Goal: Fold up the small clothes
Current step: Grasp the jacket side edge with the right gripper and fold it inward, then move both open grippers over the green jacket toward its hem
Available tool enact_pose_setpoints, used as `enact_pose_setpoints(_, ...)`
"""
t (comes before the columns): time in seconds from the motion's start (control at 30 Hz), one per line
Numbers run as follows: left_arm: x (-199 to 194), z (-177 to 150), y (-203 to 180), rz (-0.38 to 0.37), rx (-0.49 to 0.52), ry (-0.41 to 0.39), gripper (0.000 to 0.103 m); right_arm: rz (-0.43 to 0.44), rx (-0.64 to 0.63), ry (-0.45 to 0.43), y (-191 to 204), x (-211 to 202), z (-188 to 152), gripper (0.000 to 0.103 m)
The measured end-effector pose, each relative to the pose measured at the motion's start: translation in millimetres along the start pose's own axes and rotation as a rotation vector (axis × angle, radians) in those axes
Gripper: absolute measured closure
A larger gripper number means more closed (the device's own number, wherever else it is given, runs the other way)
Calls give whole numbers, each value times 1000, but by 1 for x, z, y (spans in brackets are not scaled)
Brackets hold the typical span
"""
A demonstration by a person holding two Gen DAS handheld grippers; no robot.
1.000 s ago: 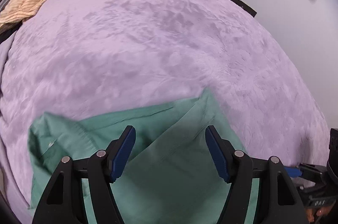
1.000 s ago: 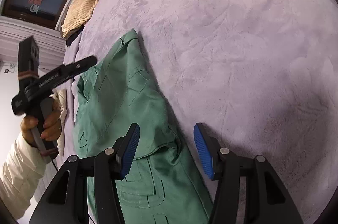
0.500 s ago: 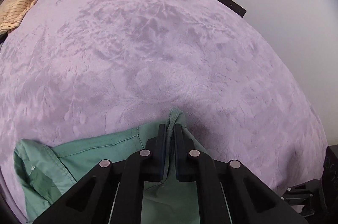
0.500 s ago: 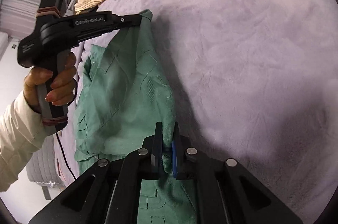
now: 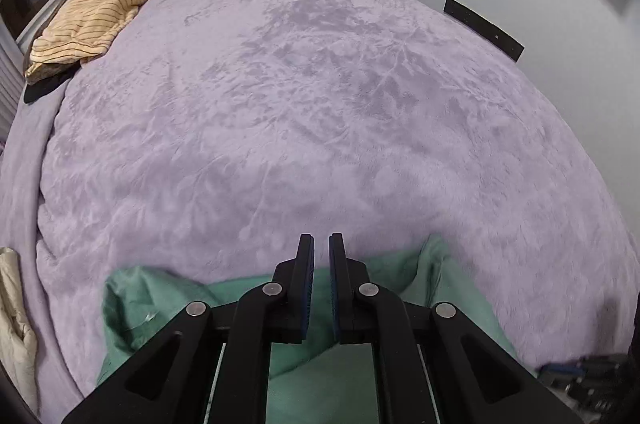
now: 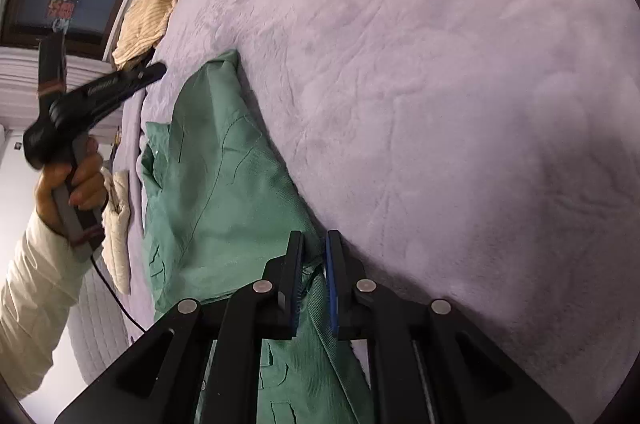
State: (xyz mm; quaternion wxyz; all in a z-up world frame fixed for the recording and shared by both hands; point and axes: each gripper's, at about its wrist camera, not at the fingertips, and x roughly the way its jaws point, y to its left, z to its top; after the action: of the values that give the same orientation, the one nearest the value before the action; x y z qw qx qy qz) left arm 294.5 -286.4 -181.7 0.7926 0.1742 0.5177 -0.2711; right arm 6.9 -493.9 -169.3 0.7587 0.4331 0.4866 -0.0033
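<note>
While the green garment [image 6: 224, 192] lies lengthwise on the bed [image 6: 440, 84], its near edge is pinched in the clenched right gripper [image 6: 314, 244], whereas the left gripper [image 5: 321, 248], clenched too, is seen empty above its far end.

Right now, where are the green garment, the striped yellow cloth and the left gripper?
green garment [image 6: 224, 192]: right wrist view, on its flat middle panel.
striped yellow cloth [image 5: 92, 20]: left wrist view, on its top fold.
left gripper [image 6: 158, 69]: right wrist view, at its tip.
</note>
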Motion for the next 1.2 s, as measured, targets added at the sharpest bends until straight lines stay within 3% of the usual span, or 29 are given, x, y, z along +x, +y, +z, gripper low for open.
enact_pose_setpoints(0.07, -13, -20, 14, 8, -25, 6, 94, -1, -20, -37, 8, -12, 3, 87)
enact_pose_setpoints(0.17, -23, -59, 33, 17, -105, 41, 94, 38, -70, -52, 34, -19, 13, 87)
enact_pose_setpoints(0.37, -11, -149, 57, 113, -224, 153, 94, 14, -217, 36, 90, 34, 27, 87)
enact_pose_setpoints(0.47, -6, -199, 80, 133, -358, 235, 94, -128, -240, 105, 79, 65, 22, 88)
enact_pose_setpoints(0.6, -26, -247, 114, 135, -503, 240, 94, -94, -173, 97, 58, 57, 18, 91)
enact_pose_setpoints(0.7, -39, -265, 131, 187, -567, 272, 94, -118, -172, 112, 57, 48, 15, 91)
enact_pose_setpoints(0.83, -52, -281, 138, 194, -629, 291, 94, -165, -205, 144, 66, 37, 6, 88)
enact_pose_setpoints(0.93, -59, -289, 132, 186, -653, 303, 94, -176, -209, 162, 74, 28, 0, 76)
enact_pose_setpoints(1.0, -63, -291, 125, 176, -665, 306, 94, -183, -219, 172, 76, 22, -5, 62)
enact_pose_setpoints(1.2, -76, -287, 100, 165, -676, 306, 94, -186, -235, 216, 91, 15, -20, 57)
